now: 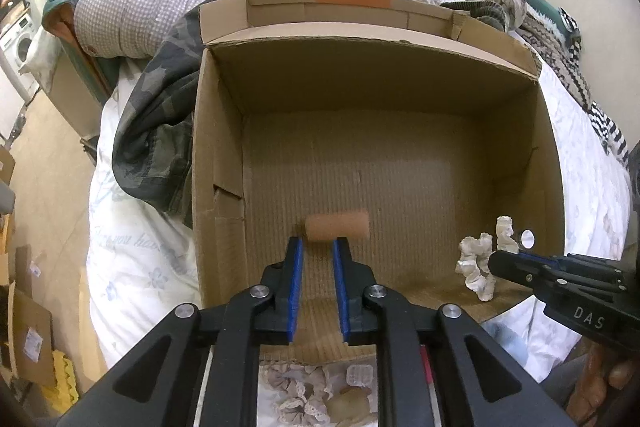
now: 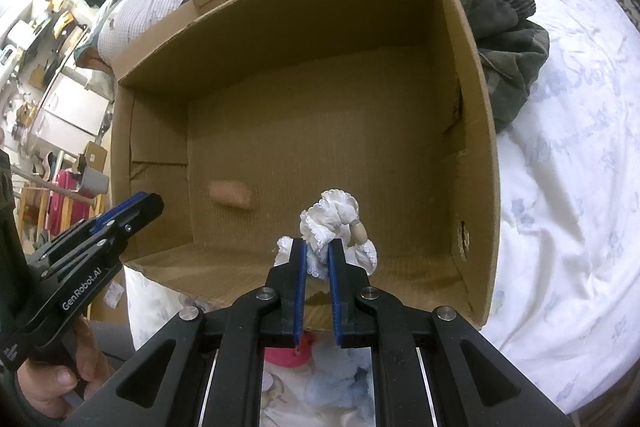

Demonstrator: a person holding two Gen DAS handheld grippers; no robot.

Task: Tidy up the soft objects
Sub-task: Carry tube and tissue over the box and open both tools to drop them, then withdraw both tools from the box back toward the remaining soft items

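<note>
On the bed [image 1: 592, 131], an open cardboard box [image 1: 218, 163] takes up most of both views. One soft thing already lies on its floor: a small tan roll [image 1: 338, 225], blurred in the left view, just ahead of the left gripper [image 1: 318, 247]. That gripper's jaws stand partly open with nothing between them, so I judge the roll has just been let go.

The right gripper [image 2: 318, 255] holds a white frilly scrunchie [image 2: 332, 215] over the near right part of the box; its jaws are nearly closed, pinching the ruffled cloth. The scrunchie is bunched and crinkled, with lacy edges, and a small beige bead or tag seems to hang beside it. It looks light and limp, likely to drop without rolling.

More remains outside. Below the left gripper, more lacy pieces [image 1: 296, 387] lie on the sheet at the near edge, and below the right gripper sit a pink item [image 2: 292, 349] and something fluffy and bluish [image 2: 340, 383]. The task seems at an early stage: one piece in, one about to go in, several left.
</note>
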